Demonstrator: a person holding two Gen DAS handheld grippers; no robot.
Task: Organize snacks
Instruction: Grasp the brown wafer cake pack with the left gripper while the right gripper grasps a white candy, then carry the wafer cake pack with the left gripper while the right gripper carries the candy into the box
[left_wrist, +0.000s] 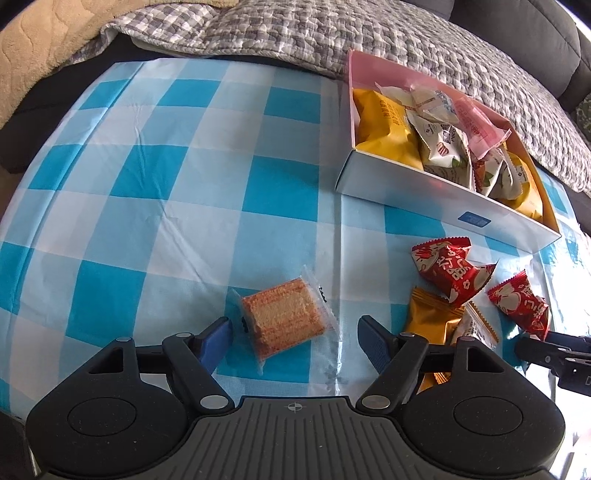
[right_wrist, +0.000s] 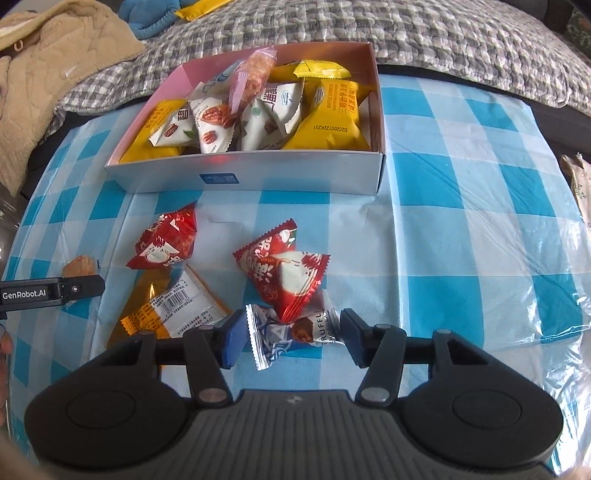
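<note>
A wafer snack in a clear wrapper (left_wrist: 280, 317) lies on the blue checked tablecloth between the blue pads of my left gripper (left_wrist: 295, 332), which stands open around it without touching. My right gripper (right_wrist: 293, 338) brackets a blue-and-white truffle candy (right_wrist: 291, 332); its pads sit at the wrapper's ends and the wrapper is not squeezed. A red triangular packet (right_wrist: 288, 273) rests on the truffle's far side. Another red packet (right_wrist: 166, 240) and a gold packet with a barcode (right_wrist: 173, 306) lie to the left. The white box (right_wrist: 258, 170) behind holds several yellow and white packets.
In the left wrist view the box (left_wrist: 443, 199) sits at the upper right, with red packets (left_wrist: 450, 273) and the gold packet (left_wrist: 428, 314) in front of it. A grey checked quilt (left_wrist: 332, 33) and a beige blanket (right_wrist: 55, 74) border the table's far edge.
</note>
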